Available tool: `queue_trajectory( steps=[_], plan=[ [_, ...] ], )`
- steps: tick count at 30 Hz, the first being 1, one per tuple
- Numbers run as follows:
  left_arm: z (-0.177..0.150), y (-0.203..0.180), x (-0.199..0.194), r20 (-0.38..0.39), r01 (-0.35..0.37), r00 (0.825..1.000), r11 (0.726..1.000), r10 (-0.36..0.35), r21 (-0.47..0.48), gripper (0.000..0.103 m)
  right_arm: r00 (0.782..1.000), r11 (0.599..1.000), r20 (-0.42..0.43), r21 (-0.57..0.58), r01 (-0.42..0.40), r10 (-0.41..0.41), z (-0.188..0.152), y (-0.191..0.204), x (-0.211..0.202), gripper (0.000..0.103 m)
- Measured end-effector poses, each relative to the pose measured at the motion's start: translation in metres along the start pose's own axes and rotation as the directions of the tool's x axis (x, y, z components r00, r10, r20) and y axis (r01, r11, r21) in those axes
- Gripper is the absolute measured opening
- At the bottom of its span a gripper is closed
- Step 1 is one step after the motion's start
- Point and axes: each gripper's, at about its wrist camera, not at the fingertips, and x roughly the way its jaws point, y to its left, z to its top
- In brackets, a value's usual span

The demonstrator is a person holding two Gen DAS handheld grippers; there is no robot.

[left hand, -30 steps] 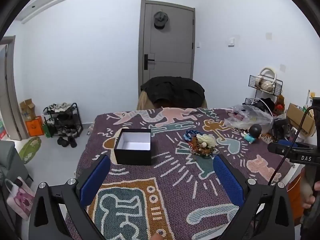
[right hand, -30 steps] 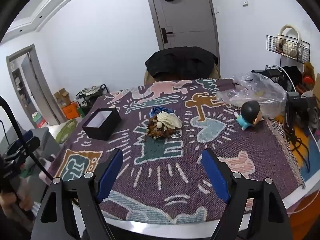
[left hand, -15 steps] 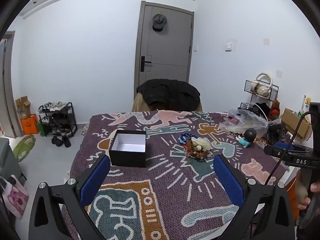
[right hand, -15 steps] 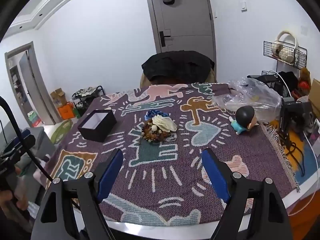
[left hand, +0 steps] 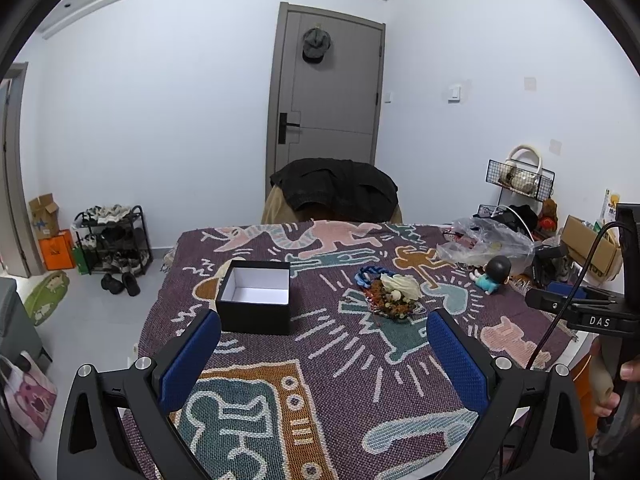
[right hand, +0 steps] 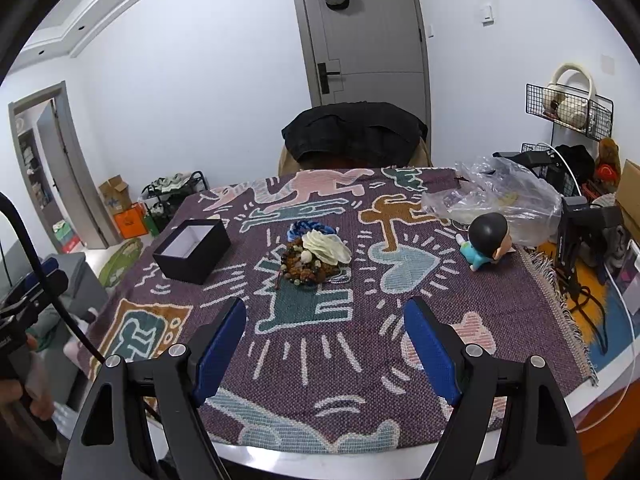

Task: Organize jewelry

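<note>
A heap of jewelry [left hand: 394, 294] [right hand: 316, 258] lies mid-table on the patterned cloth: brown bead strings, a white flower piece and a blue braided band. An open black box [left hand: 256, 298] [right hand: 192, 250] with a white inside stands to its left, with nothing visible in it. My left gripper [left hand: 322, 334] hovers open above the near part of the cloth, short of the box and the heap, nothing between its blue pads. My right gripper [right hand: 324, 320] is open too, just in front of the heap and apart from it.
A small doll with a black head [right hand: 486, 244] lies right of the heap, beside a crumpled clear plastic bag [right hand: 504, 198]. A chair draped with a dark jacket [left hand: 334, 188] stands behind the table. Cables and boxes crowd the right edge; a shoe rack [left hand: 112, 240] stands on the floor at left.
The left wrist view has tilted up and rolled a little, so the table sits lower in it. The right view has shifted slightly. Box and jewelry have not moved; both grippers stay open.
</note>
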Motion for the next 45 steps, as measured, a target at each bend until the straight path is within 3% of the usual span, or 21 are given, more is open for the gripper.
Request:
queue_trajectory(
  steps=[45],
  plan=[
    [-0.0034, -0.0034, 0.0001, 0.008, 0.017, 1.0, 1.0, -0.017, -0.011, 0.103, 0.999, 0.999, 0.013, -0.022, 0.036, -0.036, -0.0014, 0.0025, -0.0018, 0.081]
  ],
)
